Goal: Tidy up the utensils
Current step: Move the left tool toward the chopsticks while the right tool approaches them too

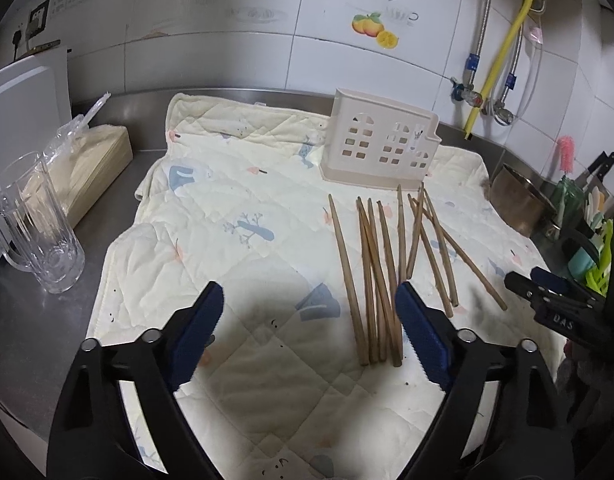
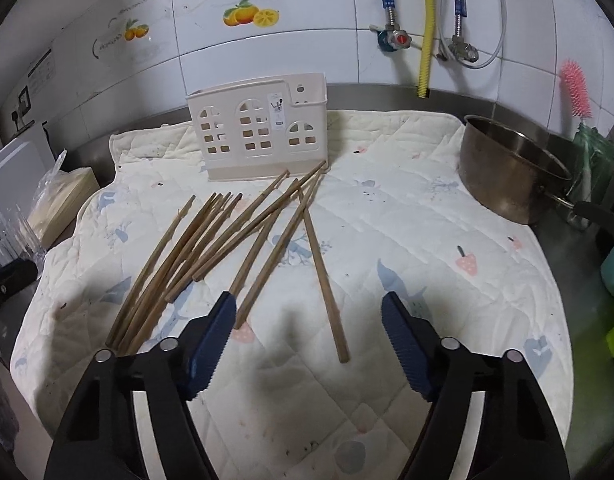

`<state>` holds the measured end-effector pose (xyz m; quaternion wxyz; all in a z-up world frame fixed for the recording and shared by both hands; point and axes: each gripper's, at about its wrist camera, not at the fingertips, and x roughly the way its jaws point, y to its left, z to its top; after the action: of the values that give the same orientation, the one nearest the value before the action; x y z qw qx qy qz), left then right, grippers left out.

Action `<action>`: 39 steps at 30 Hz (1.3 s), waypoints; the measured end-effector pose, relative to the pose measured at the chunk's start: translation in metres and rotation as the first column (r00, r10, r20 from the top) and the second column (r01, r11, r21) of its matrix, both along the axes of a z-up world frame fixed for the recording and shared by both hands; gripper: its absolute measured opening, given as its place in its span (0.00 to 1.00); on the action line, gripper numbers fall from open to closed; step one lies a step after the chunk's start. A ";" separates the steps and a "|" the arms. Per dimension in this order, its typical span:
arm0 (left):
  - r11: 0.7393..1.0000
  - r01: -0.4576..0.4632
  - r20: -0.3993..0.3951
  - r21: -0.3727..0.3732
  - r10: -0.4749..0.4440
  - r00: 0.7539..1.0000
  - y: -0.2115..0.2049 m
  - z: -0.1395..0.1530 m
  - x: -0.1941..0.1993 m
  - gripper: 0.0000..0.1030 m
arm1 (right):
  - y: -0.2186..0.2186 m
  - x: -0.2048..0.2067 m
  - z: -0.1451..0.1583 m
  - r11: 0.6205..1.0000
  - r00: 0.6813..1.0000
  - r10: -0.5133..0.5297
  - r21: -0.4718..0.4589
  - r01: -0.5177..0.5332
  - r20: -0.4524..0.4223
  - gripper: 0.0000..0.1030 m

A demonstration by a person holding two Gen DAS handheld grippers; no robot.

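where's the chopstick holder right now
The chopstick holder stands upright at the back of the quilted mat, near the tiled wall, just behind the scattered chopsticks, with the metal pot off to its right.

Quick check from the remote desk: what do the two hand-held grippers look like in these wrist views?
Both look alike. The left hand-held gripper and right hand-held gripper have glossy black plastic linkage arms with silver pivot pins, and dark blue ridged pads with serrated edges. From the left view, the right one's body bears white letters "DAS" and a small green light. No sleeves or cables show.
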<state>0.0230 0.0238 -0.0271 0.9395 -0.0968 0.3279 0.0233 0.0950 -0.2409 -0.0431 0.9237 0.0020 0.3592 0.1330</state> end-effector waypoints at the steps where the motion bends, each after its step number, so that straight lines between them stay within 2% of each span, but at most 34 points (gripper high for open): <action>1: 1.000 0.000 -0.003 -0.001 0.000 1.000 0.000 -0.001 0.000 0.79 | 0.001 0.001 0.000 1.000 1.000 0.002 0.007 -0.002 -0.001 0.64; 9: 1.000 -0.008 -0.015 -0.015 0.007 1.000 0.010 -0.007 0.004 0.72 | 0.020 0.017 -0.003 0.999 0.999 0.010 0.050 -0.008 -0.031 0.48; 14: 0.999 0.001 -0.021 -0.035 -0.002 1.000 0.017 -0.012 0.007 0.65 | 0.035 0.027 -0.006 0.999 0.999 0.010 0.053 -0.007 -0.042 0.41; 15: 0.999 0.004 -0.022 -0.038 -0.005 1.000 0.017 -0.014 0.007 0.65 | 0.036 0.029 -0.007 0.998 0.999 0.007 0.060 -0.004 -0.048 0.37; 25: 0.997 0.042 -0.020 -0.072 -0.043 0.999 0.029 -0.020 0.014 0.64 | 0.060 0.054 -0.013 0.987 0.993 -0.023 0.156 0.042 -0.118 0.17; 27: 0.996 0.053 -0.023 -0.076 -0.055 0.998 0.032 -0.021 0.016 0.64 | 0.067 0.059 -0.016 0.984 0.989 -0.042 0.169 0.065 -0.139 0.11; 32: 0.993 0.080 -0.031 -0.086 -0.083 0.996 0.040 -0.024 0.021 0.64 | 0.086 0.073 -0.025 0.979 0.982 -0.088 0.165 0.116 -0.166 0.05; 39: 0.988 0.115 -0.037 -0.104 -0.119 0.992 0.048 -0.030 0.029 0.64 | 0.096 0.088 -0.033 0.971 0.967 -0.173 0.135 0.199 -0.185 0.05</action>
<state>0.0525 0.0716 -0.0567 0.9258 -0.1246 0.3537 -0.0467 0.1829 -0.1453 -0.0760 0.8948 0.1181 0.4246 0.0720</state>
